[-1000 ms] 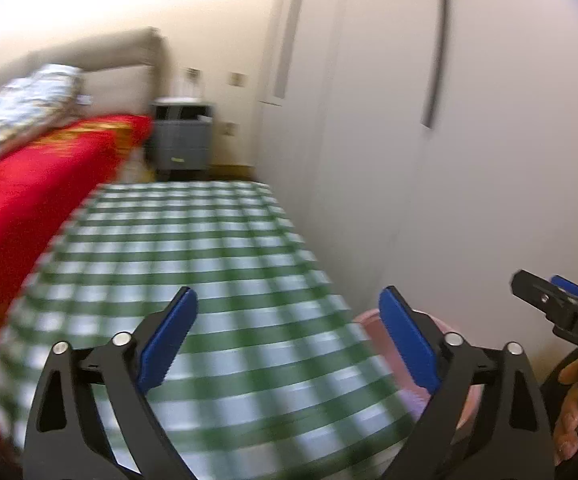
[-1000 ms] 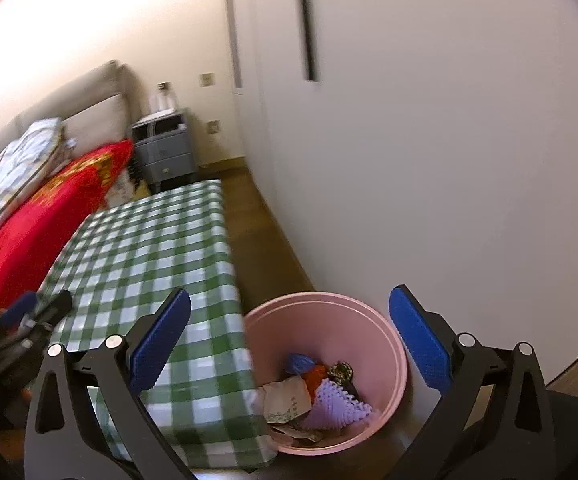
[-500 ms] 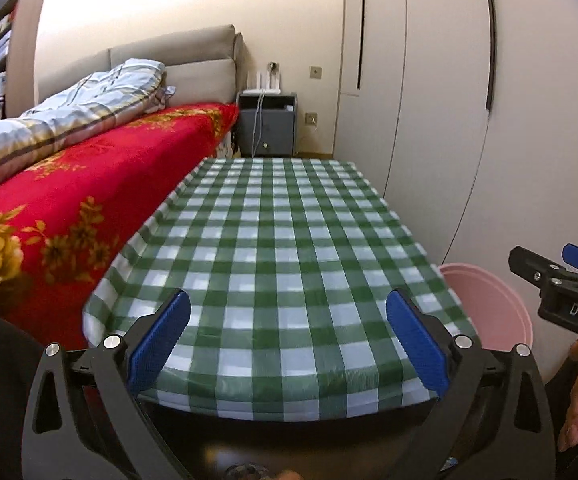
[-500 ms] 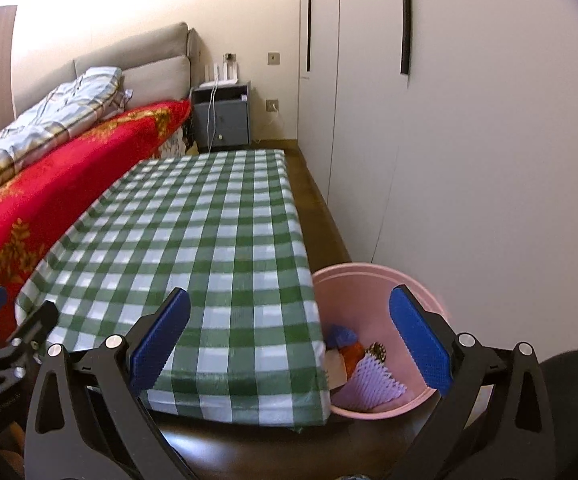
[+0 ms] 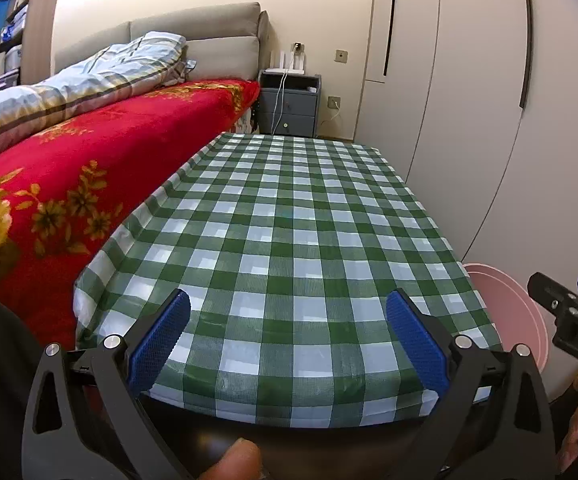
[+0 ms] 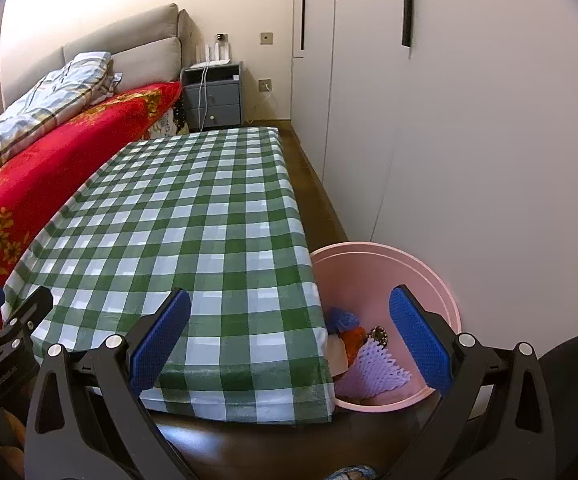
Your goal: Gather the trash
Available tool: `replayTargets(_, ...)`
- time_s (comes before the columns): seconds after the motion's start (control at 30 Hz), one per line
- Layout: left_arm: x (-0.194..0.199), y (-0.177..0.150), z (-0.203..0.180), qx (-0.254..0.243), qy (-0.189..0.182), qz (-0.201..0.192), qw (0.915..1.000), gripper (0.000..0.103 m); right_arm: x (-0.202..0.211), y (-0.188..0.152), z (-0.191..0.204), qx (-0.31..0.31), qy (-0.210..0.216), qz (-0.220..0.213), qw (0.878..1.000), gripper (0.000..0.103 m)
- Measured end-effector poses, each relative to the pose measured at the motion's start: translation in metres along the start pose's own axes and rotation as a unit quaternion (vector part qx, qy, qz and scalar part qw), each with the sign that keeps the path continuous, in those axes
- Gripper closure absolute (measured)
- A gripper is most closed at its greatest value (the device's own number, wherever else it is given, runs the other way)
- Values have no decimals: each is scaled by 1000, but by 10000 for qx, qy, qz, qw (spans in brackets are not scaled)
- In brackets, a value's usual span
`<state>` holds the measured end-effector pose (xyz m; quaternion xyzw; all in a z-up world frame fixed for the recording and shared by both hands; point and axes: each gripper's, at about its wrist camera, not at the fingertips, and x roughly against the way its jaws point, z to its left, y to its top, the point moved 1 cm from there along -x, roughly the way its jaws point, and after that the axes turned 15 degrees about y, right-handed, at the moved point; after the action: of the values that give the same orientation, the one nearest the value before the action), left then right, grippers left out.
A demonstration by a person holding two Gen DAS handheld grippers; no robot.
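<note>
- Evidently the collecting is nearing its end: the round pink plastic bin (image 6: 445, 300) on the floor, just beside the table's near right corner, is holding crumpled trash (image 6: 363, 354), purple, orange and blue.
- Nothing is lying on the green-and-white checked tablecloth (image 5: 289, 240).
- Both the left gripper (image 5: 287, 338) and the right gripper (image 6: 289, 334) are hanging wide apart, gripping nothing.

Your tabletop (image 6: 193, 216) hides the near side of the pink bin (image 6: 429, 280), so part of its trash (image 6: 369, 364) can't be made out. In the left wrist view, the frame edge cuts off your right claw (image 5: 569, 312) and most of the bin.
</note>
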<state>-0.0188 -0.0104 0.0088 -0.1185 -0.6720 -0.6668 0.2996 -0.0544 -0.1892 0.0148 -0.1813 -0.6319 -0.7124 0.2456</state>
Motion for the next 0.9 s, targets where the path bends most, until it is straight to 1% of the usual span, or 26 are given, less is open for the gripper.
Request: replayTargets(0.9, -1, 0, -6, -92, -73, -66, 9999, 8, 1, -1, 6, 112, 5, -38, 9999, 5)
